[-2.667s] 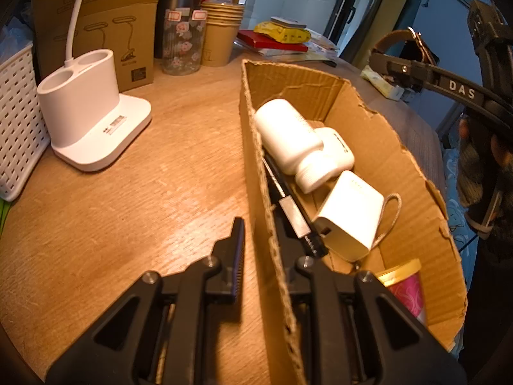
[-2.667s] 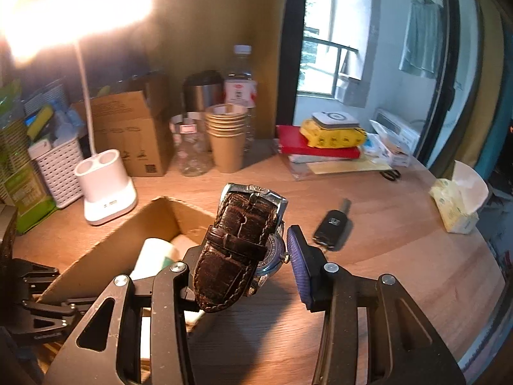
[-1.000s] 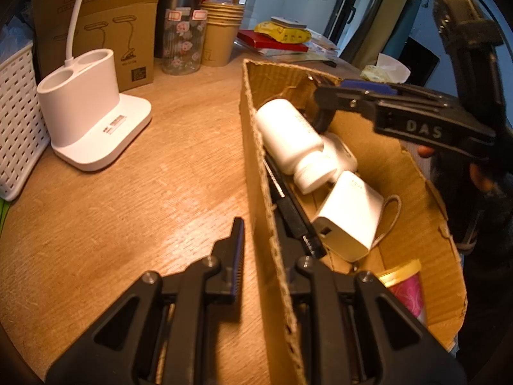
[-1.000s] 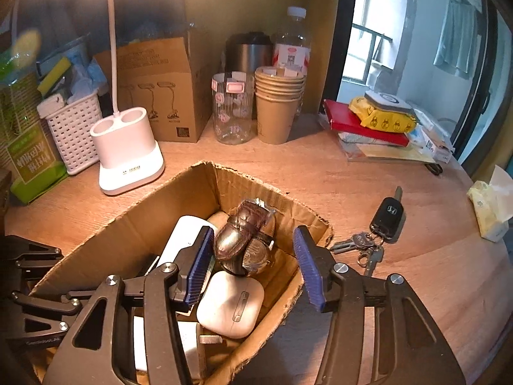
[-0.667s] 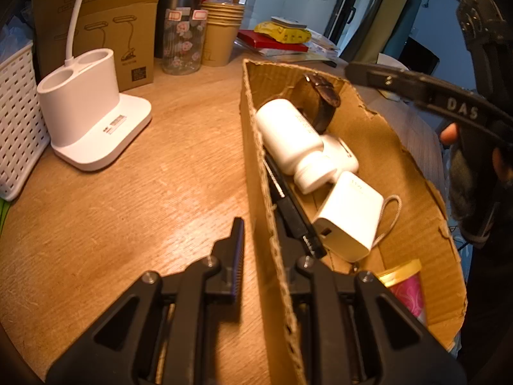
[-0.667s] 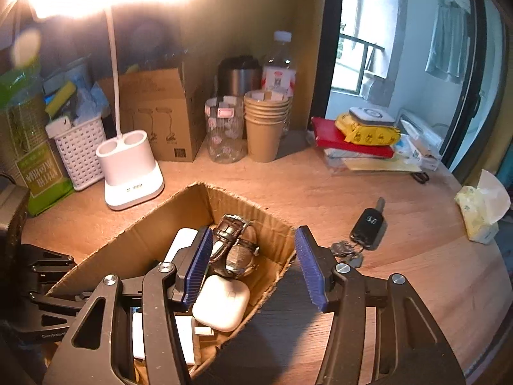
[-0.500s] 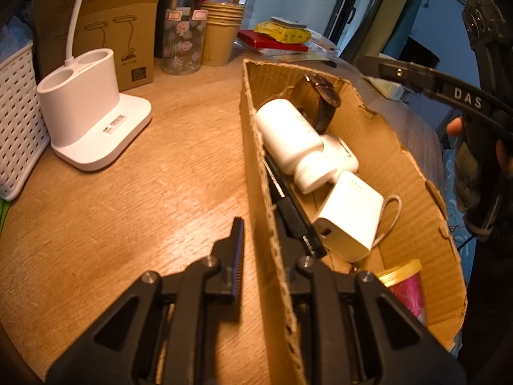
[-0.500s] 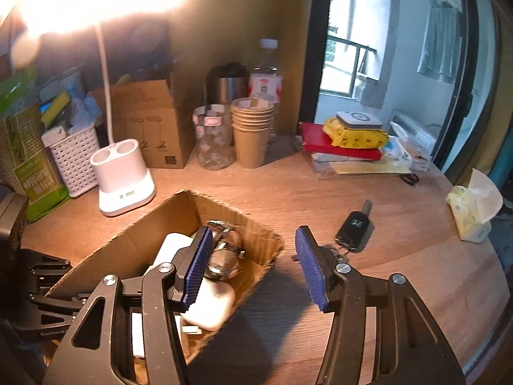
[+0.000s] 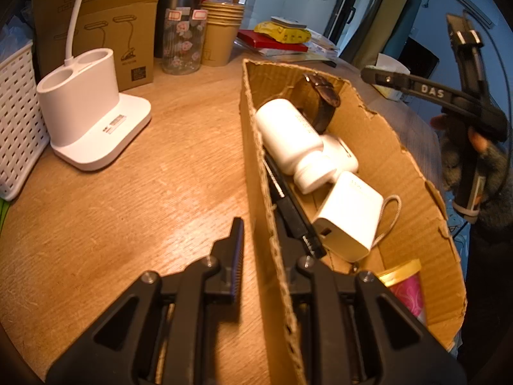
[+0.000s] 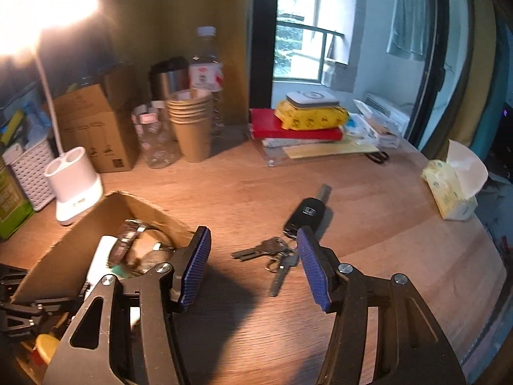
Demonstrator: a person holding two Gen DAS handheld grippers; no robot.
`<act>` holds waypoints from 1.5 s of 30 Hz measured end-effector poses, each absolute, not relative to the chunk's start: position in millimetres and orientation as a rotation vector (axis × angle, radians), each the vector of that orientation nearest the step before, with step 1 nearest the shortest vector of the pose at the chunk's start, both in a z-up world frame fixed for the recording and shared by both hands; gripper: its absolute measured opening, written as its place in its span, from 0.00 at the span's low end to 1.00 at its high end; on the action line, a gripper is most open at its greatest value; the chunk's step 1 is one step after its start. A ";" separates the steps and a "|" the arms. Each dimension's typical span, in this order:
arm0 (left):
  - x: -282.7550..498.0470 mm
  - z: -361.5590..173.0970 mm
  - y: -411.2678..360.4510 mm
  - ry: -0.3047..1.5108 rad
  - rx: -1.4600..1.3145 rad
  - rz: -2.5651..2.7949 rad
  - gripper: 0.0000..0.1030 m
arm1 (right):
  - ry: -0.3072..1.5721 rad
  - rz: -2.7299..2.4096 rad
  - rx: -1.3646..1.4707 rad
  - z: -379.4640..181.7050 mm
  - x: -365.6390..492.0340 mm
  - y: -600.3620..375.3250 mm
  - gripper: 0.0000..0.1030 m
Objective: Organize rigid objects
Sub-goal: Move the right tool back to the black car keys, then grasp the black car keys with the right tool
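Observation:
My left gripper (image 9: 258, 243) is shut on the near wall of a cardboard box (image 9: 394, 147), one finger outside and one inside. In the box lie a white bottle (image 9: 288, 134), a brown leather watch (image 9: 322, 102), a white earbud case (image 9: 341, 157), a white charger (image 9: 349, 221), a black pen (image 9: 295, 215) and a pink tin (image 9: 407, 285). My right gripper (image 10: 253, 266) is open and empty, above the table right of the box (image 10: 96, 221). A car key with a key bunch (image 10: 288, 234) lies on the wood between its fingertips. The watch (image 10: 128, 240) shows in the box.
A white lamp base (image 9: 86, 118) stands left of the box, with a white basket (image 9: 16, 122), a carton (image 9: 105, 32), a glass jar (image 9: 182, 45) and stacked paper cups (image 9: 222, 35) behind. Books (image 10: 298, 128), scissors (image 10: 378, 155) and a tissue pack (image 10: 452, 189) lie at the back right.
My right gripper let go of the watch in the box, opened, lifted out and swung right over the keys. My left gripper has kept hold of the box wall.

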State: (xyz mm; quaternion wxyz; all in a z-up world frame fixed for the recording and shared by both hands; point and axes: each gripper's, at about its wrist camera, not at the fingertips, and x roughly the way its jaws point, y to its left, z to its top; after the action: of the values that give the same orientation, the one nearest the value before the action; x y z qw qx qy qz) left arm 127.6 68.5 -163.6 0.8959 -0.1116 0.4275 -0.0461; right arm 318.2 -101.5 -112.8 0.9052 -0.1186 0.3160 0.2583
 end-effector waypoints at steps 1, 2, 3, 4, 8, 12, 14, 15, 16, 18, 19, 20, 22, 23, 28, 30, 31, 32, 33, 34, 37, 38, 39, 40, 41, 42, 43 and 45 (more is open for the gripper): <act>127.6 -163.6 68.5 0.886 -0.231 -0.096 0.18 | 0.660 0.529 -0.239 -115.9 321.3 -103.2 0.62; 127.6 -163.7 68.5 0.886 -0.231 -0.096 0.18 | 0.667 0.527 -0.236 -119.1 323.9 -104.3 0.62; 127.6 -163.7 68.6 0.886 -0.231 -0.096 0.18 | 0.676 0.521 -0.236 -123.0 327.1 -105.0 0.62; 127.6 -163.6 68.5 0.886 -0.231 -0.096 0.18 | 0.680 0.518 -0.238 -125.4 328.8 -105.1 0.62; 127.7 -163.7 68.6 0.886 -0.231 -0.096 0.18 | 0.700 0.507 -0.242 -136.5 339.6 -103.3 0.62; 127.6 -163.6 68.6 0.886 -0.232 -0.096 0.18 | 0.719 0.472 -0.250 -146.4 354.9 -101.4 0.62; 127.7 -163.7 68.6 0.886 -0.231 -0.096 0.18 | 0.732 0.461 -0.246 -151.3 363.5 -101.4 0.62; 127.7 -163.7 68.6 0.886 -0.232 -0.096 0.18 | 0.736 0.454 -0.247 -153.3 366.6 -101.5 0.62; 127.6 -163.6 68.5 0.886 -0.232 -0.096 0.18 | 0.742 0.448 -0.246 -155.8 370.6 -101.6 0.62; 127.7 -163.7 68.6 0.886 -0.232 -0.096 0.18 | 0.752 0.438 -0.241 -159.7 377.9 -102.0 0.62; 127.7 -163.6 68.5 0.886 -0.232 -0.096 0.18 | 0.756 0.431 -0.239 -161.4 381.4 -102.3 0.62; 127.7 -163.7 68.6 0.886 -0.232 -0.096 0.18 | 0.759 0.428 -0.238 -162.8 384.3 -102.4 0.62; 127.7 -163.5 68.5 0.886 -0.232 -0.096 0.19 | 0.766 0.423 -0.236 -165.9 390.2 -102.1 0.62; 127.6 -163.4 68.2 0.886 -0.232 -0.096 0.19 | 0.768 0.419 -0.233 -167.2 392.8 -101.9 0.62; 127.7 -163.6 68.7 0.886 -0.232 -0.096 0.19 | 0.773 0.417 -0.221 -170.0 403.2 -101.0 0.62; 127.8 -163.7 68.8 0.886 -0.231 -0.096 0.19 | 0.760 0.407 -0.242 -169.0 404.6 -98.0 0.62; 127.8 -163.6 68.8 0.886 -0.232 -0.096 0.19 | 0.759 0.402 -0.250 -169.2 405.6 -96.7 0.62; 127.7 -163.3 68.4 0.886 -0.232 -0.096 0.19 | 0.765 0.401 -0.256 -170.0 407.5 -95.0 0.62; 127.8 -163.7 68.8 0.886 -0.232 -0.096 0.19 | 0.773 0.402 -0.258 -170.9 409.6 -93.8 0.62; 127.8 -163.6 68.7 0.886 -0.232 -0.096 0.19 | 0.781 0.399 -0.259 -171.6 411.6 -93.0 0.62; 127.8 -163.6 68.8 0.886 -0.232 -0.096 0.19 | 0.792 0.383 -0.256 -172.7 417.9 -93.2 0.62; 127.8 -163.7 68.9 0.886 -0.232 -0.096 0.19 | 0.803 0.383 -0.251 -173.9 420.4 -93.4 0.62; 127.8 -163.6 68.8 0.886 -0.232 -0.096 0.19 | 0.813 0.386 -0.246 -174.8 422.0 -93.7 0.62; 127.8 -163.6 68.8 0.886 -0.232 -0.096 0.19 | 0.819 0.387 -0.242 -175.4 423.2 -94.1 0.62; 127.8 -163.7 68.8 0.886 -0.232 -0.096 0.19 | 0.821 0.388 -0.241 -175.9 423.4 -94.2 0.61; 127.8 -163.6 68.8 0.886 -0.232 -0.096 0.19 | 0.826 0.390 -0.241 -176.6 424.1 -94.0 0.58; 127.8 -163.6 68.9 0.886 -0.232 -0.096 0.19 | 0.834 0.392 -0.242 -177.9 425.3 -93.7 0.56; 127.8 -163.7 69.0 0.886 -0.232 -0.096 0.19 | 0.837 0.398 -0.237 -178.2 426.3 -94.1 0.49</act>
State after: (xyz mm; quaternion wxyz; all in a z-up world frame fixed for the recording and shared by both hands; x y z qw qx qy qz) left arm 127.8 69.0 -163.7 0.8958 -0.1119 0.4276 -0.0463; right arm 426.3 -94.1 -178.2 0.8877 -0.1139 0.4029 0.1914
